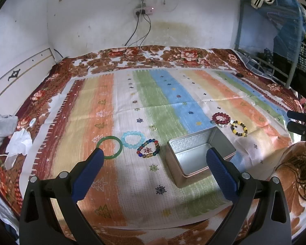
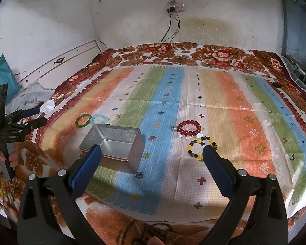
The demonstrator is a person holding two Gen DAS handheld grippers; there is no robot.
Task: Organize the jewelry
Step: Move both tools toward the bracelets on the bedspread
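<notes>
An open silver tin [image 1: 201, 155] sits mid-cloth — green bangle [image 1: 109, 147], pale-blue bracelet [image 1: 133, 139], multicoloured beads [image 1: 148, 148] left; red bracelet [image 1: 221, 118], yellow-and-dark bracelet [image 1: 239, 129] right.

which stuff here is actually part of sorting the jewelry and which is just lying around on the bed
Part of the job: metal tin, green bangle, light blue bead bracelet, multicolour bead bracelet, red bead bracelet, yellow and dark bead bracelet.

Just lying about: grey cloth, crumpled tissue, wall cables, teal bag.

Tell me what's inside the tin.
Nothing shows inside the tin: bare metal floor and walls in both views. The left gripper's finger covers one corner in the left view, and the near wall hides a strip.
</notes>
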